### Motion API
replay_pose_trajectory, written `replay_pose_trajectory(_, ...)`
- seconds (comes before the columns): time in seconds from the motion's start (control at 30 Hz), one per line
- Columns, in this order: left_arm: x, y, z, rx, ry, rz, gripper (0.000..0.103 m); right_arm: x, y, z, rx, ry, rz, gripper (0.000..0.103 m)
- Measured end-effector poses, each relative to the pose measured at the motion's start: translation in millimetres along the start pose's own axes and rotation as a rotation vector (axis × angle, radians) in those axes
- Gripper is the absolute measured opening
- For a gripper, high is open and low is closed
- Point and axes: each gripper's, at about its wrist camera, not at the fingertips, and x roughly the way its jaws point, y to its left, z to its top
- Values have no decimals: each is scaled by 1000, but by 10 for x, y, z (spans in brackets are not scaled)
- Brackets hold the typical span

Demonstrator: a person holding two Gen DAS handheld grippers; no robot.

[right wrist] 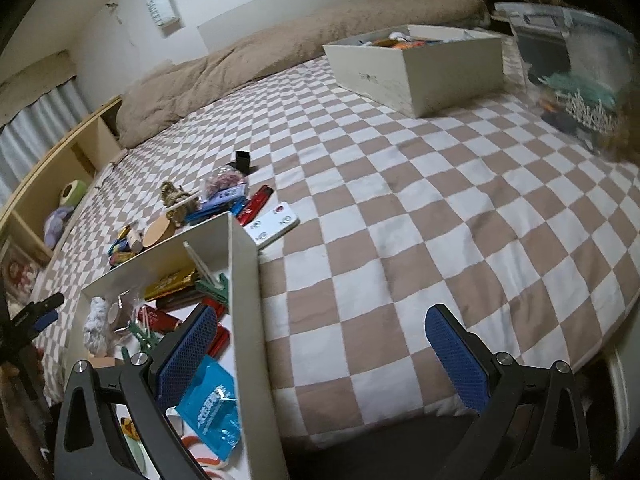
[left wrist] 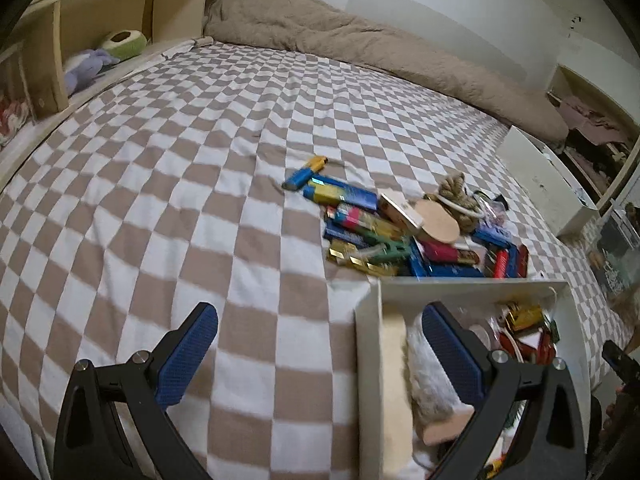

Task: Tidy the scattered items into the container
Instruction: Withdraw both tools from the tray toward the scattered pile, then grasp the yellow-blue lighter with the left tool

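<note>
1. the left gripper (left wrist: 320,344) has its blue-padded fingers spread wide with nothing between them; its left finger hangs over the checkered bedspread (left wrist: 160,200) and its right finger over the near white box (left wrist: 370,344).
2. that near white box lies on the bed just ahead of both grippers. in the left wrist view it sits at the lower right, and it holds a white furry roll (left wrist: 430,380), gold wrappers and red packets.
3. the pile of scattered items (left wrist: 384,232) lies just beyond the box's far wall, ahead and right of the left gripper: blue packets, gold bars, a knotted rope (left wrist: 454,196), a round wooden piece (left wrist: 438,226) and a blue-and-yellow lighter (left wrist: 306,174) at its far left edge.
4. the right gripper (right wrist: 322,354) is also wide apart and empty; its left finger hangs over the box interior, above a blue sachet (right wrist: 210,412), and its right finger over bare bedspread.
5. in the right wrist view a white remote-like card (right wrist: 274,222) and a red lighter (right wrist: 258,200) lie just outside the box's far right corner.
6. a second white box (right wrist: 416,64) stands well away, near the tan blanket (right wrist: 280,44).
</note>
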Motion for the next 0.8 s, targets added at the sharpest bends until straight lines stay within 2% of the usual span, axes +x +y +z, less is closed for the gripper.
replay_pose_trajectory(0.17, 219, 30, 241, 22, -28, 88, 103, 83, -88, 0, 34, 32, 17, 103)
replay_pose_trajectory(0.43, 703, 91, 526, 17, -12, 155, 103, 191, -153, -15, 62, 80, 53, 103)
replay_pose_trajectory(0.6, 929, 80, 669, 15, 28, 120, 103, 263, -195, -26, 83, 116, 69, 103)
replay_pose_trajectory(0.8, 995, -143, 775, 83, 39, -13, 103, 295, -189, -31, 79, 130, 63, 103)
